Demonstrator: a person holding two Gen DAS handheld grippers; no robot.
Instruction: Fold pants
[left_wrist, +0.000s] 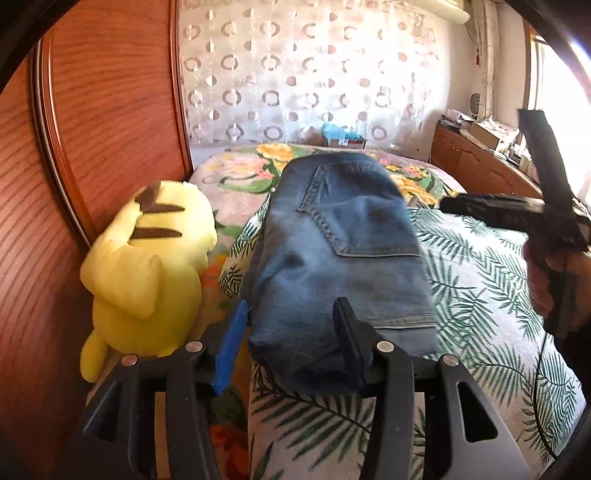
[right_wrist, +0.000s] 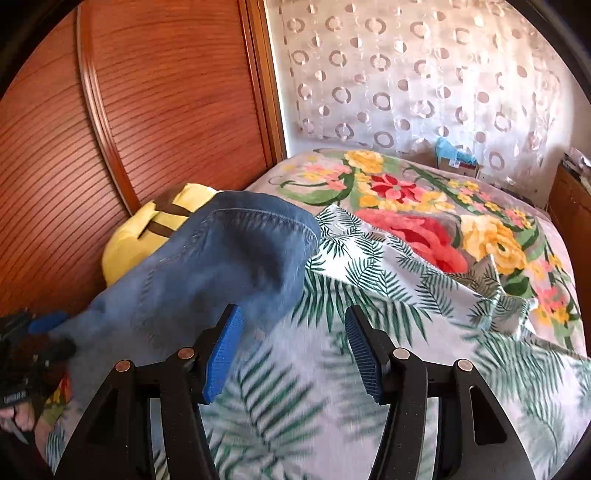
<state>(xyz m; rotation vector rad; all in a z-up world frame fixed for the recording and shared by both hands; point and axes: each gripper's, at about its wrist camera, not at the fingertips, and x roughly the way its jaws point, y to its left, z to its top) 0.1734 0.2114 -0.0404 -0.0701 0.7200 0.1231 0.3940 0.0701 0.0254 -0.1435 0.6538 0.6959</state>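
- Left gripper (left_wrist: 290, 347) stands spread, its fingers astride the near edge of the folded jeans (left_wrist: 340, 258), pads not pressing.
- Right gripper (right_wrist: 293, 350) hangs spread and empty beside them, over the leaf-print sheet (right_wrist: 369, 295).
- Denim looks thick, limp and fairly heavy; the stitched hems and waistband likely offer the firmest hold.

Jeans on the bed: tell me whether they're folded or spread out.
Folded: the jeans lie as a compact bundle on the leaf-print sheet, no legs spread.
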